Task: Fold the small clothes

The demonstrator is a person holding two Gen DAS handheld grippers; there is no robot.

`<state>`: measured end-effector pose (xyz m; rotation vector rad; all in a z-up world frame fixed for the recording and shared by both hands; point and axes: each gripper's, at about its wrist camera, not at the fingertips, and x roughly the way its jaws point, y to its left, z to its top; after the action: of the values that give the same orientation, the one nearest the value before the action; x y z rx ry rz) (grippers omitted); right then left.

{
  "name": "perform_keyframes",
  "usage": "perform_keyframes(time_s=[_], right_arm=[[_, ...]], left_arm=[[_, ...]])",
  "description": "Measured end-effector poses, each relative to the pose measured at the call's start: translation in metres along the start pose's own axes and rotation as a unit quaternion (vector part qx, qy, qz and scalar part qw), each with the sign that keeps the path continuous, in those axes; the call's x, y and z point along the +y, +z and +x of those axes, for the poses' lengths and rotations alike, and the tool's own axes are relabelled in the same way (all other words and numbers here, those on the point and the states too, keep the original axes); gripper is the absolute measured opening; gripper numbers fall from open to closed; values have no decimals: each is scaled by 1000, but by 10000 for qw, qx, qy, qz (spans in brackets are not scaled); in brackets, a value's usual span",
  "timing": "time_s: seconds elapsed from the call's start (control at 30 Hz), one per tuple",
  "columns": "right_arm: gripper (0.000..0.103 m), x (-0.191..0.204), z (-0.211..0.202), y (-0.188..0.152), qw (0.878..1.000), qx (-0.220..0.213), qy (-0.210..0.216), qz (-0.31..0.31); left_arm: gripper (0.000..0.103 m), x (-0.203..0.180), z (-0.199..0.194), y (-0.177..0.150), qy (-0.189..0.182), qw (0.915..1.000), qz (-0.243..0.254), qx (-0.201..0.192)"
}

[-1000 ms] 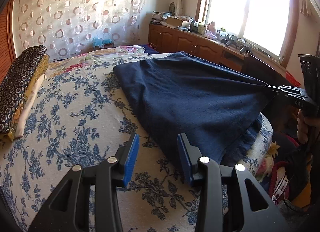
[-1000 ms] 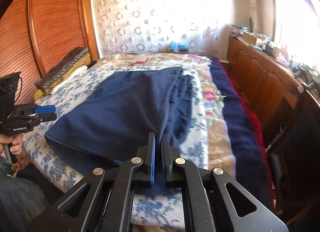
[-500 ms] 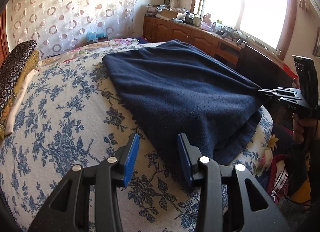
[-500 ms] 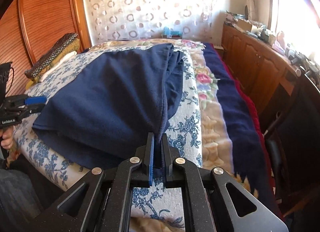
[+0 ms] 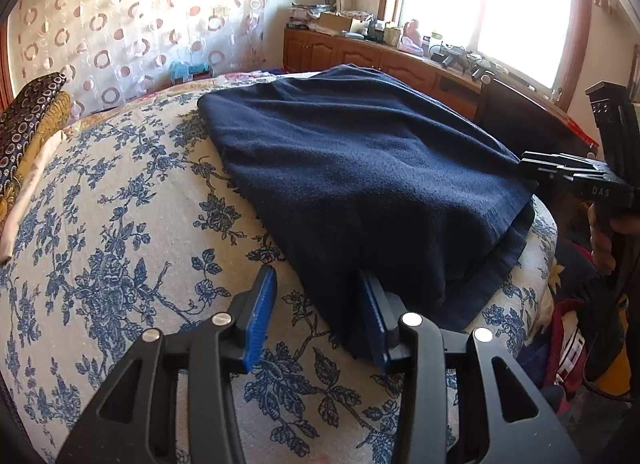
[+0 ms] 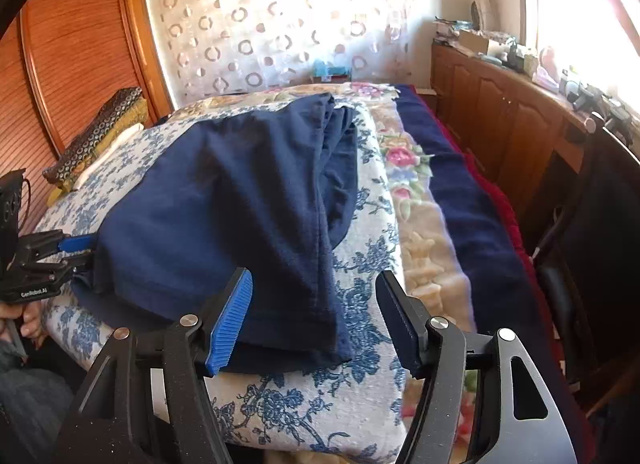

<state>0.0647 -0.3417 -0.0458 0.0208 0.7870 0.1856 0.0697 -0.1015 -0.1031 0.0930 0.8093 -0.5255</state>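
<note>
Cloth: a dark blue cloth (image 5: 368, 167) lies folded over on the bed (image 5: 120, 248), on the blue-flowered cover, its near edge at the foot end by me.
My left gripper (image 5: 316, 314): jaws spread wide. The cloth's near corner lies against the inner face of my right-hand blue pad (image 5: 374, 316); the left pad stands apart over bare cover. Nothing is pinched.
My right gripper (image 6: 316, 322): jaws also spread wide. The cloth's other near corner (image 6: 320, 328) lies between them, closer to the left blue pad (image 6: 230, 322); the right pad is well clear of it. Whether the left pad touches the cloth I cannot tell.
Layers: the upper layer sits slightly back from the lower one along the near edge.
Beyond the cloth: pillows (image 6: 96, 131) stacked by the wooden headboard (image 6: 80, 43).
</note>
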Motion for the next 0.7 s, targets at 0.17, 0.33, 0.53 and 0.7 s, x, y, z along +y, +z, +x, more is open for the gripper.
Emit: perform_keyframes(time_s=[0.17, 0.33, 0.53, 0.7], right_arm=[[66, 7, 16, -8, 9997, 212, -29, -92], [67, 6, 22, -16, 9997, 215, -44, -102], [67, 4, 19, -18, 9997, 208, 12, -126], [67, 4, 18, -20, 9997, 189, 16, -129]], left_arm=[[41, 0, -2, 0, -41, 10000, 25, 38], [41, 7, -19, 2, -455, 9985, -275, -91], [41, -4, -30, 8, -657, 9974, -165, -227], [41, -8, -13, 4, -502, 9986, -124, 111]])
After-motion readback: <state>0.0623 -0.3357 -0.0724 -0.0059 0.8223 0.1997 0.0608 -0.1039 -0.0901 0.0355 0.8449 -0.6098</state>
